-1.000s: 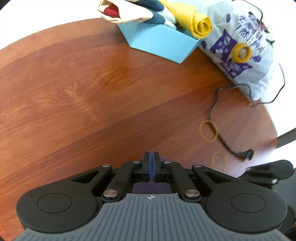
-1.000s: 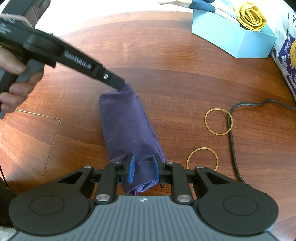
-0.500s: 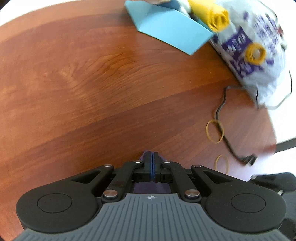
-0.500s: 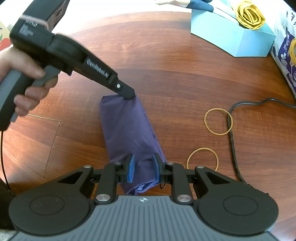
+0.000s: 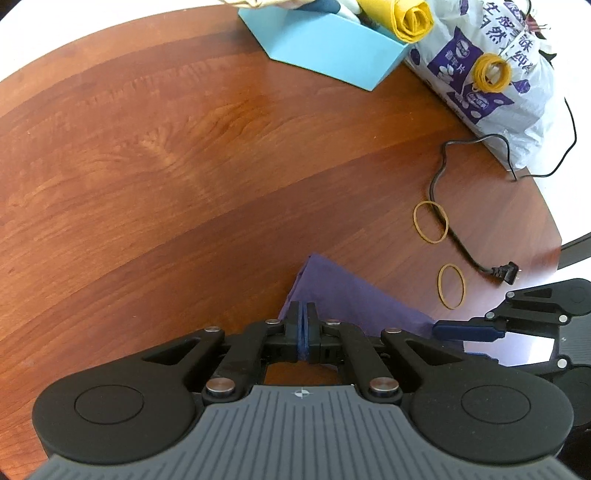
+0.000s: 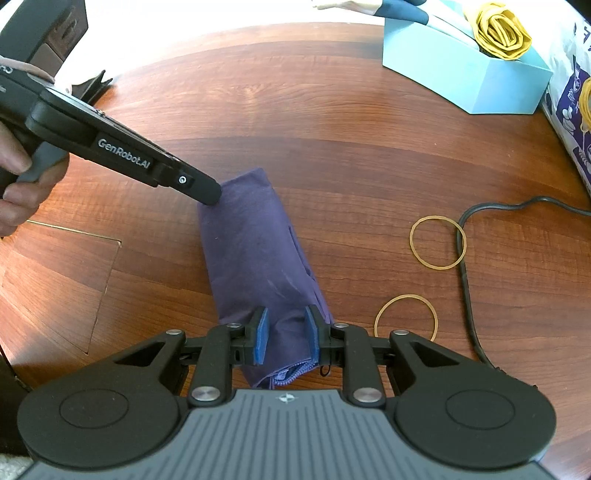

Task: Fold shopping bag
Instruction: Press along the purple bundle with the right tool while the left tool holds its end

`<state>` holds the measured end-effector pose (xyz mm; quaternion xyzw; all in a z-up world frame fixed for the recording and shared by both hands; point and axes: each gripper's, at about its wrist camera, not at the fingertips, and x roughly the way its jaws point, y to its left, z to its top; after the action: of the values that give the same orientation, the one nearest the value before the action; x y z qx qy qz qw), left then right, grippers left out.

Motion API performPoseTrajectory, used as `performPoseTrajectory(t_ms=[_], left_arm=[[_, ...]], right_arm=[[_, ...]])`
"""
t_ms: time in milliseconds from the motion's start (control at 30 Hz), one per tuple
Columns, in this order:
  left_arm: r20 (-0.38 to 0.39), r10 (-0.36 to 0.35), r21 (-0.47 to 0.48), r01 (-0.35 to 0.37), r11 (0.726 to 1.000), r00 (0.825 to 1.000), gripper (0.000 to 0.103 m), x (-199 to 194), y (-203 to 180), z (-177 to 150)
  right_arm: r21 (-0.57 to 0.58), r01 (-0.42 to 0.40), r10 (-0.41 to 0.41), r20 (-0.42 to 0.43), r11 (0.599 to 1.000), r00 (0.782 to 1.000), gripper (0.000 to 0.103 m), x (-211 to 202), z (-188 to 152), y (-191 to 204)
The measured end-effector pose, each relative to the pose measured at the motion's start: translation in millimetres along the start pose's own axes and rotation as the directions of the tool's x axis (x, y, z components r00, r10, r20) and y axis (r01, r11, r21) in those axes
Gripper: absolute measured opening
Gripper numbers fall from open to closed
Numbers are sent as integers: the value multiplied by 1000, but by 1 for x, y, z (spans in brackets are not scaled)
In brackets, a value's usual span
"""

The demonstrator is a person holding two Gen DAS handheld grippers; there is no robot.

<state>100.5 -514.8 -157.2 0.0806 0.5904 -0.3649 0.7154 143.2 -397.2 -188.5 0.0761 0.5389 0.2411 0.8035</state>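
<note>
A purple shopping bag (image 6: 255, 254), folded into a long narrow bundle, lies on the brown wooden table (image 6: 332, 110). It also shows in the left wrist view (image 5: 343, 295). My left gripper (image 5: 303, 321) is shut with its tip pressed on the bag's far end; in the right wrist view it (image 6: 210, 194) rests on that end. My right gripper (image 6: 285, 334) is open, its blue pads straddling the bag's near end just above it. It also shows at the right of the left wrist view (image 5: 467, 332).
Two rubber bands (image 6: 437, 242) (image 6: 406, 319) and a black power cord (image 6: 465, 258) lie right of the bag. A light blue box (image 6: 461, 74) with rolled bags, one yellow (image 6: 498, 31), stands at the back right beside a white printed plastic bag (image 5: 491, 81).
My left gripper has shifted left and lowered along the bag's far end, staying shut. The bag's far end now looks flatter. My right gripper has not moved.
</note>
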Motion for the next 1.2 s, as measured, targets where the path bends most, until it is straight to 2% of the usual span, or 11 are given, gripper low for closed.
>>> performPoseTrajectory(t_ms=[133,233,367,433,567,733,867,967,1100,1200], left_arm=[[-5,-19,-26,19,999,1000,3,7,8,1],[2,-82,-97,82,992,997,3,8,23,2],[13,-36,-29,37,999,999,2,-2,7,3],[31,-77,-12,77,997,997,2,-8,-5,5],[29,-105,49,104,993,994,3,-9,-29,8],[-27,-107,111,109,988,994,3,7,-52,4],[-34,-94,125,98,987,995,2,15,-59,4],[-62,-81,98,87,991,995,2,27,-56,6],[-74,-115,12,117,993,991,3,36,-43,8],[-72,-127,3,127,992,989,3,37,-41,7]], right_arm=[[2,-3,3,0,1000,1000,27,1,0,0],[9,-7,6,3,1000,1000,27,1,0,-1],[9,-6,6,4,1000,1000,27,0,0,0],[11,-6,6,6,1000,1000,27,0,-1,0],[13,-7,7,7,1000,1000,27,1,-1,0],[16,-11,11,7,1000,1000,27,0,-1,0],[22,-15,15,10,1000,1000,27,0,-1,-1],[25,-19,19,11,999,1000,28,0,-1,-1],[30,-22,21,15,999,1000,28,1,-1,-2],[46,-28,28,11,999,1000,28,0,1,-4]])
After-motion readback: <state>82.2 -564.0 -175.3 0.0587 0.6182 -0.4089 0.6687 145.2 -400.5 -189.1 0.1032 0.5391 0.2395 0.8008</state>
